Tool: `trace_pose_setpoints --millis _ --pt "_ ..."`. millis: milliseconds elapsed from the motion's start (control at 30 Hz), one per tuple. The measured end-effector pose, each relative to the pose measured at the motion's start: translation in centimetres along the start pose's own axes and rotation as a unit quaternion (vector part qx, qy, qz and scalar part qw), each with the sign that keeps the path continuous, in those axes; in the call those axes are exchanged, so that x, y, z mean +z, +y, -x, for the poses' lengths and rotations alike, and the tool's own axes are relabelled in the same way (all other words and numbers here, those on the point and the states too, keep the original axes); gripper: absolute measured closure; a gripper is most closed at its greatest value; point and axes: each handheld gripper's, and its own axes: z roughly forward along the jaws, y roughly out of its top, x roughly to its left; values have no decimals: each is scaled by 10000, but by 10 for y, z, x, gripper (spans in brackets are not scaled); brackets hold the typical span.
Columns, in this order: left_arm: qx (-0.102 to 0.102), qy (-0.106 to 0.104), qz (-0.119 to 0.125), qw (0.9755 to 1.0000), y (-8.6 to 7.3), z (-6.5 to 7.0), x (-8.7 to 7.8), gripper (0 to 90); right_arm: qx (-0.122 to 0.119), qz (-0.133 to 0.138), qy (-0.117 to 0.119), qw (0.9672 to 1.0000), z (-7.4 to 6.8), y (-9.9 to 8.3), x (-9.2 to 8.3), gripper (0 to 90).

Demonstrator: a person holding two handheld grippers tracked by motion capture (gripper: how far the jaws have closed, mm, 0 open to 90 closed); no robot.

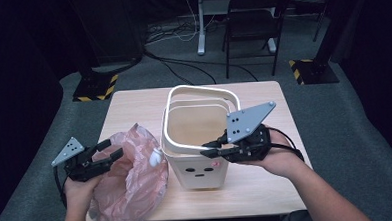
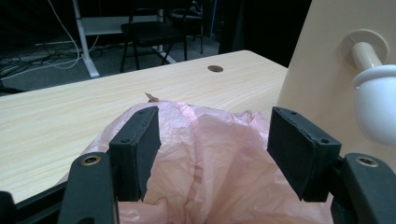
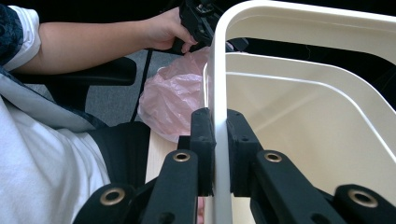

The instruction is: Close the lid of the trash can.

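Note:
A cream bin (image 1: 199, 170) with a small face on its front stands mid-table, its white hoop handle (image 1: 183, 91) raised over the rim. My right gripper (image 1: 206, 151) comes in from the right and is shut on that handle; in the right gripper view the jaws of the right gripper (image 3: 219, 116) pinch the white handle (image 3: 219, 56) above the bin's hollow inside (image 3: 303, 116). A crumpled pink plastic bag (image 1: 137, 183) lies left of the bin. My left gripper (image 1: 113, 148) hovers over it, open. Seen from the left gripper (image 2: 212, 114), the pink bag (image 2: 219, 177) lies loose between the pads.
The wooden table (image 1: 267, 187) has bare room at the back and right of the bin, with a small hole (image 2: 215, 68) in the top. Behind it stand a black folding chair (image 1: 252, 18), a white desk leg (image 1: 200, 30) and hazard-striped stand bases (image 1: 95, 87).

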Motion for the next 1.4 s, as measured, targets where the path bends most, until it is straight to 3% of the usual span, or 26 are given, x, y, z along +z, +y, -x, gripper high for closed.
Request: trace_pose_setpoints --millis 633,833,1400 --pt "-30 9 20 10000 0 -1 -1 342 -97 -167 224 9996 4 6 15 831" --pt "-28 6 33 10000 0 -1 -1 342 -103 -349 283 9989 5 3 15 832" --pt "-40 4 30 10000 -1 -1 0 342 -30 -347 448 9984 10 -1 15 830"
